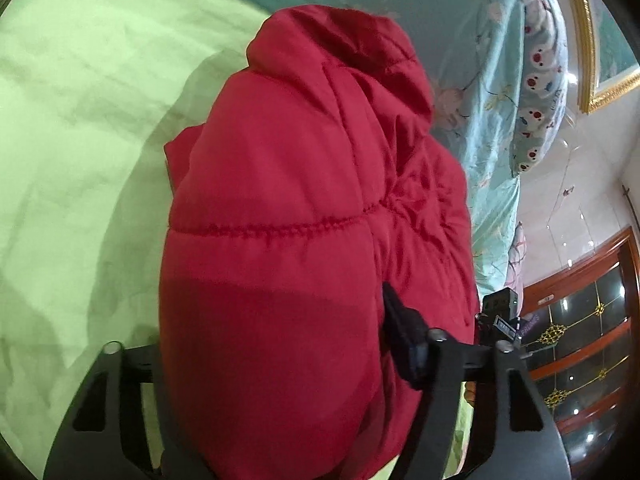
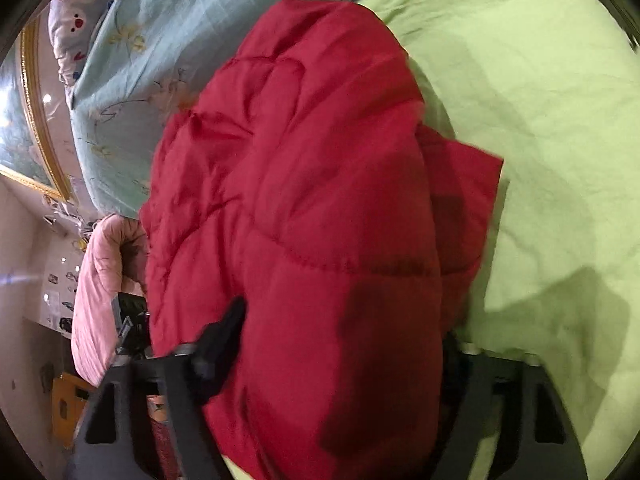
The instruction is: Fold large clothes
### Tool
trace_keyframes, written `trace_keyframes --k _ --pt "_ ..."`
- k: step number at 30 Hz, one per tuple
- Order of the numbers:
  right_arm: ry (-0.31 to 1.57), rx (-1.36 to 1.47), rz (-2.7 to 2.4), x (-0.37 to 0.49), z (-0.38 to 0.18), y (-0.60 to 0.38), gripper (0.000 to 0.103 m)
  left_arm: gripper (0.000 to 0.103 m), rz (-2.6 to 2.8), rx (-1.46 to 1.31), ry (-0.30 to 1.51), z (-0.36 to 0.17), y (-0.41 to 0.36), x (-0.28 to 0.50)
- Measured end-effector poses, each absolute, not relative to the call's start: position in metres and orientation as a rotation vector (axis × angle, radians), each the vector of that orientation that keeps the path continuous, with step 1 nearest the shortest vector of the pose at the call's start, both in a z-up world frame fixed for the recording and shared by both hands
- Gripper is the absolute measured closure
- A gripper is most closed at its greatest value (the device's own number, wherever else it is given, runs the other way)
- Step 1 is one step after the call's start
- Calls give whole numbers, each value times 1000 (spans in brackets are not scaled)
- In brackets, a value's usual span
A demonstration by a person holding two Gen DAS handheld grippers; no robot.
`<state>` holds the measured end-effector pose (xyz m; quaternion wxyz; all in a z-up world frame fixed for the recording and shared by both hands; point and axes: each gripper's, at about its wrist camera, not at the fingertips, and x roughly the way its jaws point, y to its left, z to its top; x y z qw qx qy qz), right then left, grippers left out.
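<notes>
A red quilted puffer jacket (image 1: 288,208) fills the middle of the left wrist view, bunched and lifted above the light green bed sheet (image 1: 80,120). My left gripper (image 1: 280,344) is shut on a thick fold of it; one black finger (image 1: 400,328) shows on the right, the other is hidden under the cloth. In the right wrist view the same jacket (image 2: 312,216) hangs in a bulky fold. My right gripper (image 2: 340,344) is shut on it; one finger (image 2: 224,332) shows at the left, the other is hidden.
A blue floral quilt (image 1: 472,80) lies along the bed's far side, with a patterned pillow (image 1: 536,92). A pink quilt (image 2: 104,292) sits at the bed edge. A wooden glass-door cabinet (image 1: 584,340) and a gold picture frame (image 2: 36,128) stand beyond.
</notes>
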<state>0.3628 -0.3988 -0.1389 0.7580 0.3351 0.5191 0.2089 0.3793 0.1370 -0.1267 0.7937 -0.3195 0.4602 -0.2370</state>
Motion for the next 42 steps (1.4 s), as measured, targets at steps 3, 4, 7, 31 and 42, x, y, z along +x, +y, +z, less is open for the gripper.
trace_keyframes --k 3,4,7,31,42 --pt "1109 718 463 354 -127 -394 53 47 -509 -694 965 -115 133 372" --pt "1100 724 467 350 -123 -394 56 48 -513 -700 954 -109 133 368" --pt "1087 733 485 339 -113 -389 58 51 -532 -705 938 -96 131 353" --pt "1079 754 565 144 -83 -358 60 52 -544 -702 914 -69 146 139" --pt "1083 796 524 133 -101 -362 55 49 -488 -719 986 -108 160 136"
